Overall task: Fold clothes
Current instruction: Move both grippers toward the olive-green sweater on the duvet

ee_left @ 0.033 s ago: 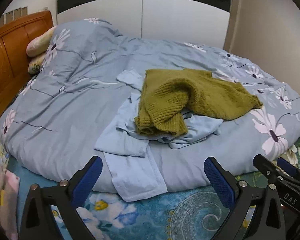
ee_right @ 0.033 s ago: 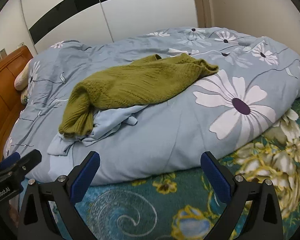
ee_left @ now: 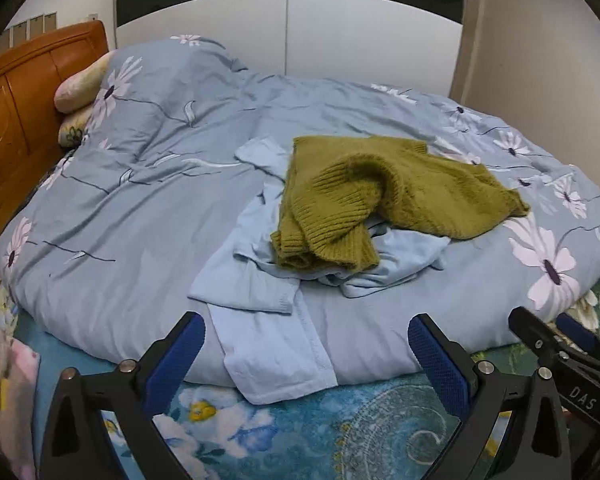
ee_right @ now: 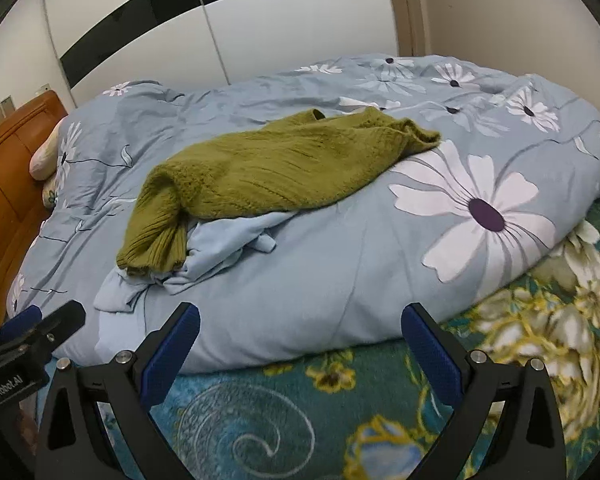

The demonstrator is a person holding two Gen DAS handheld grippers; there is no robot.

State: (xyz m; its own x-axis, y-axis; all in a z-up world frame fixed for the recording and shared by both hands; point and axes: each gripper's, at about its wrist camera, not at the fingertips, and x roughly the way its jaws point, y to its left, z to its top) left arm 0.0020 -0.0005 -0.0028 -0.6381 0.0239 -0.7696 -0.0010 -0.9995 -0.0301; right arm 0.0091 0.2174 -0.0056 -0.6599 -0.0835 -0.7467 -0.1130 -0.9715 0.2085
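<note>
An olive-green knit sweater (ee_left: pixel 384 196) lies crumpled on the bed, on top of a light blue shirt (ee_left: pixel 268 320) whose lower part hangs toward the bed's near edge. Both also show in the right wrist view: the sweater (ee_right: pixel 268 168) and the shirt (ee_right: pixel 220 244). My left gripper (ee_left: pixel 306 346) is open and empty, just short of the shirt's hanging end. My right gripper (ee_right: pixel 300 336) is open and empty, near the duvet's edge to the right of the clothes. Each gripper shows at the edge of the other's view.
A grey-blue duvet (ee_left: pixel 140 200) with white flowers covers the bed. A teal floral sheet (ee_right: pixel 340 400) lies under it at the near edge. A wooden headboard (ee_left: pixel 16 100) and pillows (ee_left: pixel 80 84) are at the left. A white wardrobe (ee_left: pixel 284 32) stands behind.
</note>
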